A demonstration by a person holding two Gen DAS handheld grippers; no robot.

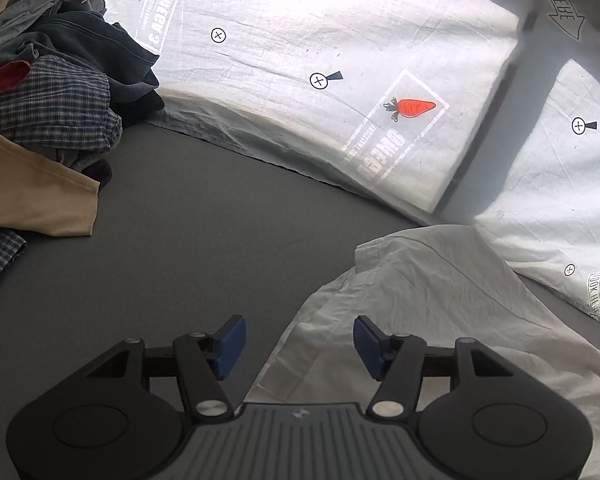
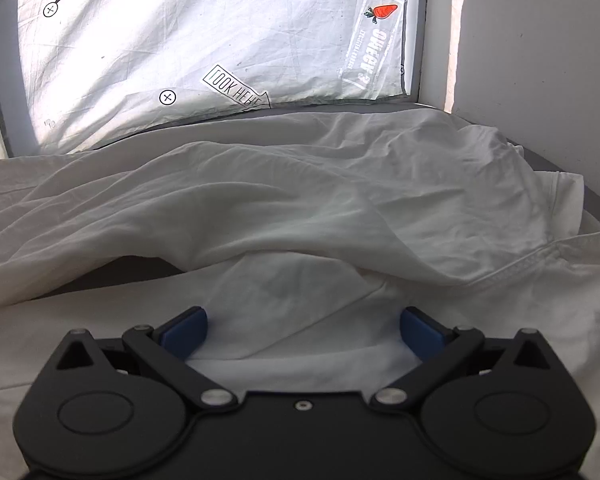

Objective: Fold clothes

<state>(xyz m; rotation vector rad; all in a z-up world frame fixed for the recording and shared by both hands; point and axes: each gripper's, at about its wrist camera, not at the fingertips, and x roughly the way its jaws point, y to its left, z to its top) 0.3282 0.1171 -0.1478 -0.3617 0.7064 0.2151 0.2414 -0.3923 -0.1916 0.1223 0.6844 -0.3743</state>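
A white garment (image 1: 440,312) lies crumpled on the grey bed surface (image 1: 188,232), filling the lower right of the left wrist view. My left gripper (image 1: 298,346) hovers over its left edge with blue pads (image 1: 230,346) apart and nothing pinched between them. In the right wrist view the same white garment (image 2: 300,208) spreads across the whole frame in loose folds, with a stitched hem at the right. My right gripper (image 2: 303,336) stands wide open just above the cloth, its pads (image 2: 186,330) clear of the fabric.
A pile of mixed clothes (image 1: 48,92), plaid, dark denim, tan and red, sits at the left. White pillows printed with carrots (image 1: 308,64) (image 2: 204,52) line the far side. A pale wall (image 2: 532,60) rises at the right.
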